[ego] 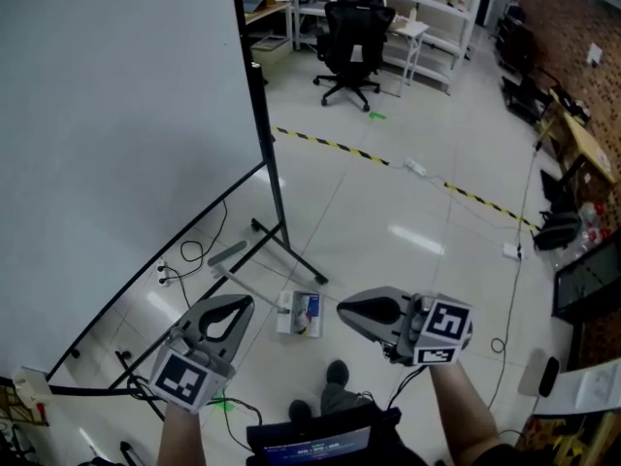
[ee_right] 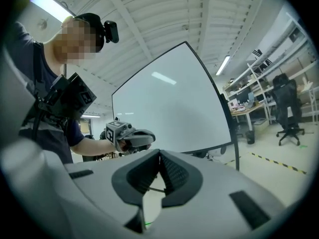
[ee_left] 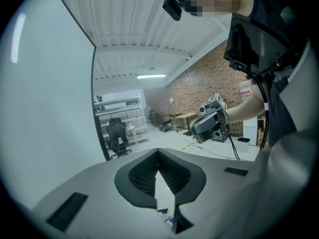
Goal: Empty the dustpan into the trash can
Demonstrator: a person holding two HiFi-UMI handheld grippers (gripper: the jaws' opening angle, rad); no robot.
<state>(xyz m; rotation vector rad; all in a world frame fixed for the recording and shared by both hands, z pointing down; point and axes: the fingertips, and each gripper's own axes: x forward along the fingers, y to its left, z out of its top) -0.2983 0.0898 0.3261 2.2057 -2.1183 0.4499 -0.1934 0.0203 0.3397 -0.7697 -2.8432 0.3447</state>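
Two grippers in my hands, both clenched on nothing: left gripper (ego: pixel 240 305) and right gripper (ego: pixel 344 310), pads meeting at the tips in each gripper view. Both are held low before me, about level. The left points toward the foot of the whiteboard (ego: pixel 116 144); the right lies turned toward the left one, marker cube outward. My forearms (ego: pixel 464 411) are cut off at the bottom edge of the head view, with my shoes (ego: pixel 335 377) on the floor (ego: pixel 408 260) between them. One small white-and-blue object (ego: pixel 301 315) lies on the floor just beyond the tips, beside the whiteboard's black stand (ego: pixel 281 226); I cannot tell what it is. One small dark bin (ee_left: pixel 242 142) stands behind my right gripper in the left gripper view; I cannot tell whether it is the trash can. Further off: striped floor tape (ego: pixel 388 160), black office chair (ego: pixel 351 37), shelving (ego: pixel 437 8). Loose cables (ego: pixel 184 255) trail under the board.
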